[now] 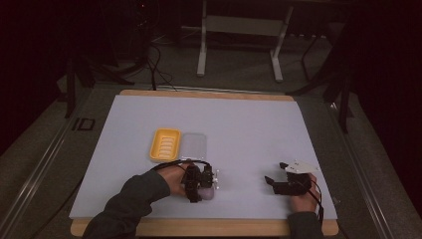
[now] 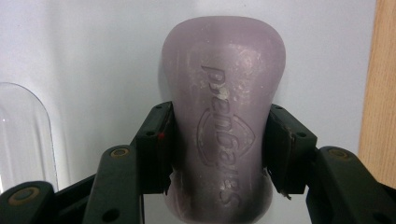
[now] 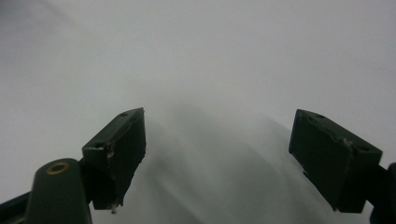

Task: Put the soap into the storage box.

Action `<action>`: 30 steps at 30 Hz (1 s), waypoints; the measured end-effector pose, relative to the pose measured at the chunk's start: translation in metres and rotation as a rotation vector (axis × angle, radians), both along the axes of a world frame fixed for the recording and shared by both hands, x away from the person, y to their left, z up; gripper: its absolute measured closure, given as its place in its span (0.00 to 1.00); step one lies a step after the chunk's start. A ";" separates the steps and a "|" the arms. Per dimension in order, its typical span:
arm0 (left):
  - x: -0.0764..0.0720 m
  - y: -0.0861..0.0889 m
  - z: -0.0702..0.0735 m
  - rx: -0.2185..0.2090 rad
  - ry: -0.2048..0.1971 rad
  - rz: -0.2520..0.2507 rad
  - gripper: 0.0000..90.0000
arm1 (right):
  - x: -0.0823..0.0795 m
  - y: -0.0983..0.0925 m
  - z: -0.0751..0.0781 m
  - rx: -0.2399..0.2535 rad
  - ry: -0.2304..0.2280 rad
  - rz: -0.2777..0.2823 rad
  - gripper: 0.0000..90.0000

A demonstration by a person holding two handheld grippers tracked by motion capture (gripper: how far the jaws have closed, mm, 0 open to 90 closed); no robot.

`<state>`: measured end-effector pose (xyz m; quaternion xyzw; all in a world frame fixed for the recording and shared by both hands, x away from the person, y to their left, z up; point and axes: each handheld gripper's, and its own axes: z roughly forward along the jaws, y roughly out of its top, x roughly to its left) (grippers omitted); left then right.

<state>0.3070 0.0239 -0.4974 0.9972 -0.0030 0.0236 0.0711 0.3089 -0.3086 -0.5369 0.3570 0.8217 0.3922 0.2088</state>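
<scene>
A pale purple bar of soap point(image 2: 224, 93) with raised lettering lies on the white mat point(image 1: 239, 124) near the front left. My left gripper point(image 2: 219, 140) is shut on it, one pad pressed against each long side. From the high view the soap point(image 1: 208, 193) peeks out under the left gripper point(image 1: 201, 189). A yellow ribbed soap dish point(image 1: 165, 144) and its clear lid point(image 1: 195, 144) sit side by side just behind. My right gripper point(image 1: 271, 181) rests at the front right; in the right gripper view its jaws stand wide apart, open point(image 3: 217, 140) over bare mat.
The clear lid's rounded end point(image 2: 21, 135) shows at the left of the left gripper view. The wooden table edge point(image 2: 380, 93) runs close beside the soap. Dark floor, cables and a metal stand point(image 1: 239, 45) lie beyond the table's far edge.
</scene>
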 end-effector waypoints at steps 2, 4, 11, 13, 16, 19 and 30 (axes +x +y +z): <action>0.001 0.001 0.000 -0.008 -0.001 0.011 0.54 | 0.000 0.000 0.000 -0.001 -0.001 0.000 0.20; 0.003 0.003 0.000 -0.008 -0.002 0.016 0.54 | 0.000 0.000 0.000 0.000 0.000 0.000 0.20; 0.004 0.006 0.003 -0.018 -0.014 0.029 0.54 | 0.000 0.000 0.000 -0.002 -0.002 0.002 0.21; 0.005 0.007 0.004 -0.014 -0.018 0.029 0.54 | 0.000 0.000 0.000 -0.002 -0.001 0.001 0.21; 0.005 0.008 0.005 -0.015 -0.021 0.032 0.55 | 0.000 0.000 0.000 -0.002 -0.002 0.002 0.21; 0.006 0.010 0.006 -0.018 -0.025 0.037 0.55 | 0.000 0.000 0.000 -0.003 -0.002 0.003 0.21; 0.007 0.015 0.010 -0.030 -0.034 0.043 0.55 | 0.000 0.000 0.000 -0.004 -0.002 0.002 0.20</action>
